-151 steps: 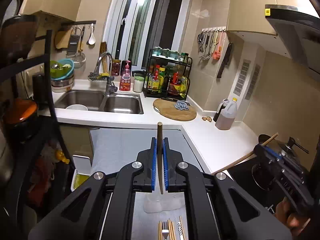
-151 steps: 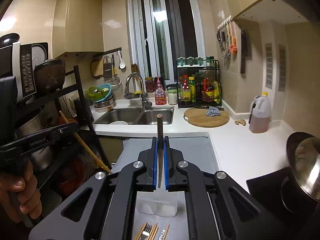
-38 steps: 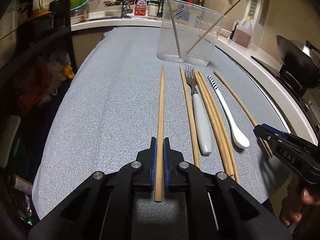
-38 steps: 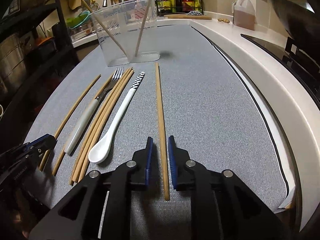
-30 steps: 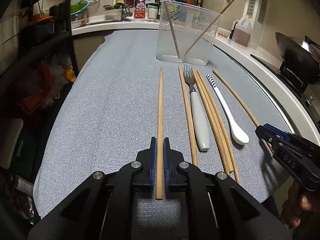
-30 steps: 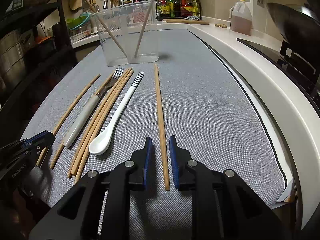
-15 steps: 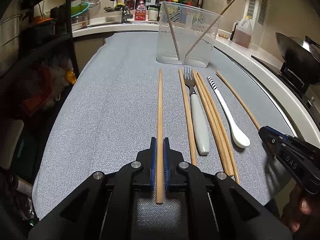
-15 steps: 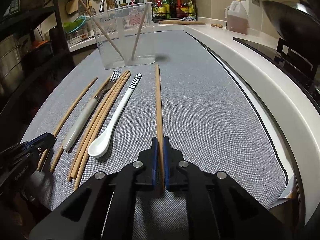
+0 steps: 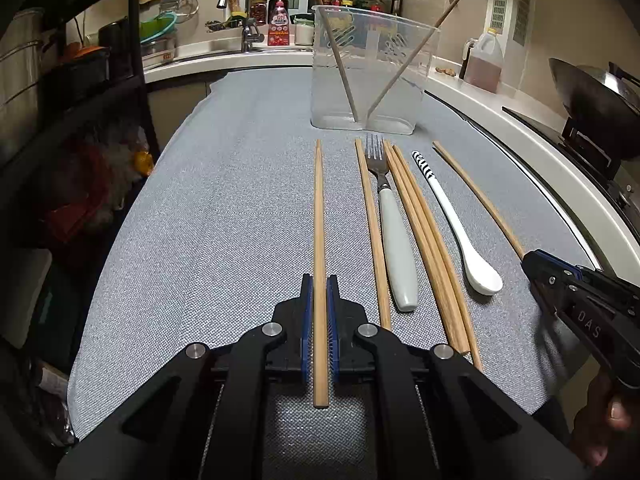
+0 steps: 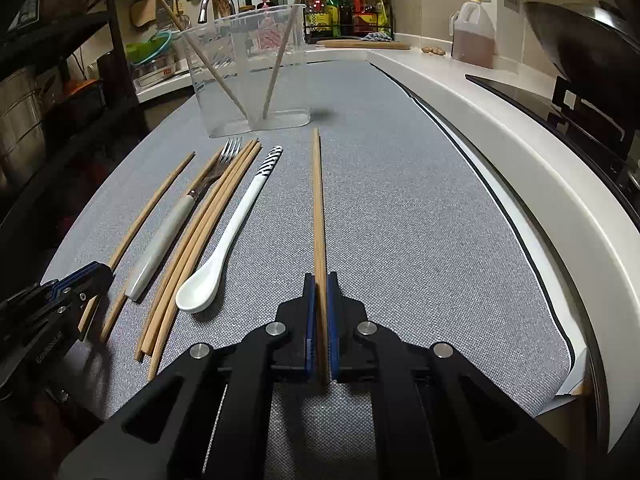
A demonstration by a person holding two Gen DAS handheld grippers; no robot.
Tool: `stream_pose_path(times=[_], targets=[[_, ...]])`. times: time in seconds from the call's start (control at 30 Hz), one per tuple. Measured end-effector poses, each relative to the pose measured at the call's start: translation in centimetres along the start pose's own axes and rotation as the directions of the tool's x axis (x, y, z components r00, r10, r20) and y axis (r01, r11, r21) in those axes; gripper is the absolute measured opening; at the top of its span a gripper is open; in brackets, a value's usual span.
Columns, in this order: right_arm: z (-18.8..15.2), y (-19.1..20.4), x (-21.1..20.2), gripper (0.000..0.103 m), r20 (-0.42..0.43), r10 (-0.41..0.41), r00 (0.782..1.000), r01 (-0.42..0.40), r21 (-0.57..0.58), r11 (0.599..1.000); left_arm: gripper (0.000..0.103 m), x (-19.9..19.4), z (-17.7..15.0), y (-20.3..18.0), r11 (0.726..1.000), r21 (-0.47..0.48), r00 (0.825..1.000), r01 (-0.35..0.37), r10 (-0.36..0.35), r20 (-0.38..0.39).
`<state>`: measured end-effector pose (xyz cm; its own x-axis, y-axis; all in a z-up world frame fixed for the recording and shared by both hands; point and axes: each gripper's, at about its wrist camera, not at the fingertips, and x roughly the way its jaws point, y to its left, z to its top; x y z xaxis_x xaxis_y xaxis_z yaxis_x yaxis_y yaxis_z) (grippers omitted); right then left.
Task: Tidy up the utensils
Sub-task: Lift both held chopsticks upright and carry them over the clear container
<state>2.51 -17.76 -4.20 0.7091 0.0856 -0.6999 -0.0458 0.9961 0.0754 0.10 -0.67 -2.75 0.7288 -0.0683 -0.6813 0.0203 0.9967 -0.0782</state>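
A grey mat carries a row of utensils before a clear plastic container, in which two chopsticks lean. My left gripper is shut on the near end of the leftmost chopstick, which lies flat on the mat. Beside it lie another chopstick, a white-handled fork, a bundle of chopsticks and a white spoon. My right gripper is shut on the rightmost chopstick, right of the spoon. The left gripper shows at the lower left of the right wrist view.
A white counter edge curves along the mat's right side, with a dark wok and a stove beyond. An oil jug stands at the back right. A black rack stands left; the sink tap lies behind.
My right gripper's jaws have closed on the rightmost chopstick, which lay loose between them a second ago. Five seconds ago both grippers held chopsticks upright; two now stand in the container.
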Motion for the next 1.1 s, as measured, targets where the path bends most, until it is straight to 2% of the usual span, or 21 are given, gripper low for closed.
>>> stream_pose_path(times=[0.13,0.3,0.8,1.1], targets=[[0.3,-0.2,-0.6,0.006,0.01,-0.001,1.0,0.001,0.012,1.0,0.007,-0.3,0.0,-0.1,1.0,0.0,1.0,0.008,-0.008,0.001],[1.3,-0.3,-2.3,0.006,0.052,0.002,0.999,-0.002,0.013,1.0,0.007,-1.8,0.7,-0.3,1.0,0.019,0.998,0.01,-0.011,0.057],[3.7,-0.9,-5.7,0.006,0.139,0.005,0.99,-0.009,0.024,1.0,0.007,-4.5,1.9,0.0,1.0,0.008,0.989,0.024,-0.025,0.145],[5.3,-1.1,-8.1,0.005,0.202,0.02,0.979,-0.024,0.02,1.0,0.007,-6.4,4.0,-0.1,1.0,0.008,0.98,0.021,-0.022,0.198]])
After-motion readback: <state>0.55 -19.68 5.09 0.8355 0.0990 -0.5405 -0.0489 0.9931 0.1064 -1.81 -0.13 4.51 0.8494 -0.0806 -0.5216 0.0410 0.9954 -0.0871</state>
